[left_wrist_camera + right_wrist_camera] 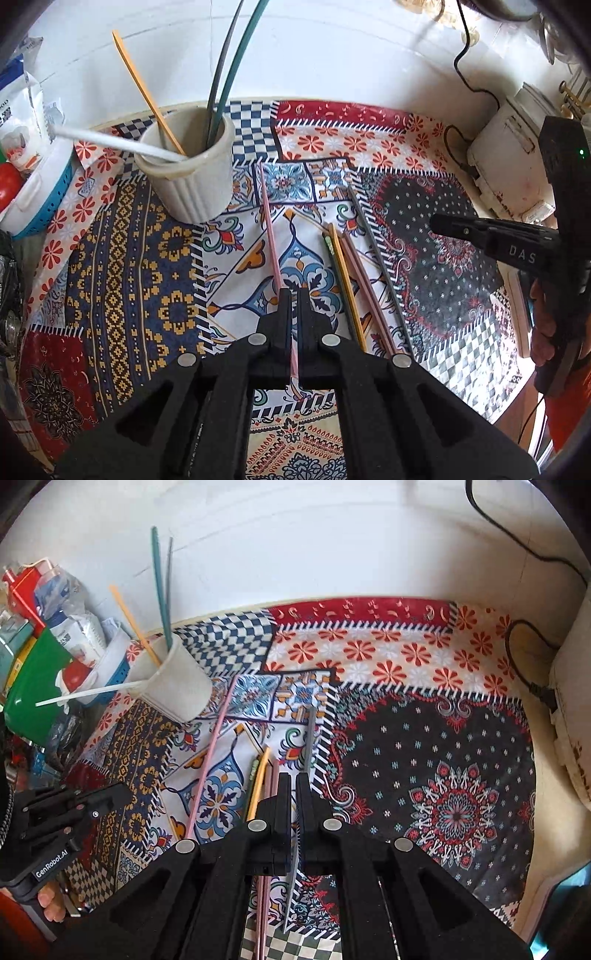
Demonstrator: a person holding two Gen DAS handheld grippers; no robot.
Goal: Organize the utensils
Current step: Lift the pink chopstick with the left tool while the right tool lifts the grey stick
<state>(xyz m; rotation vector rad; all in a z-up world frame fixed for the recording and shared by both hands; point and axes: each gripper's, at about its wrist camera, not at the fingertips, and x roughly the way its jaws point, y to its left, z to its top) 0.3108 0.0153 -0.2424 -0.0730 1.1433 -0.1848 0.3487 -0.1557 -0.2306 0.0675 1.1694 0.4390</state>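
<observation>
Patchwork-print cloth (122,280) covers worktop. White wall (332,48) behind cloth's far edge. Blue-and-white basket (40,199) at cloth's left edge, red item and white packets inside. Green container (33,686) farther left of cloth. Worn white appliance (506,166) at cloth's right edge, black cable (465,62) climbing wall above it.

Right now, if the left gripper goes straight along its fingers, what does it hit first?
Probably the patterned tablecloth just short of the white cup. The left gripper is shut on a pink chopstick whose tip leads, so that likely lands first. Depth is unclear.
</observation>
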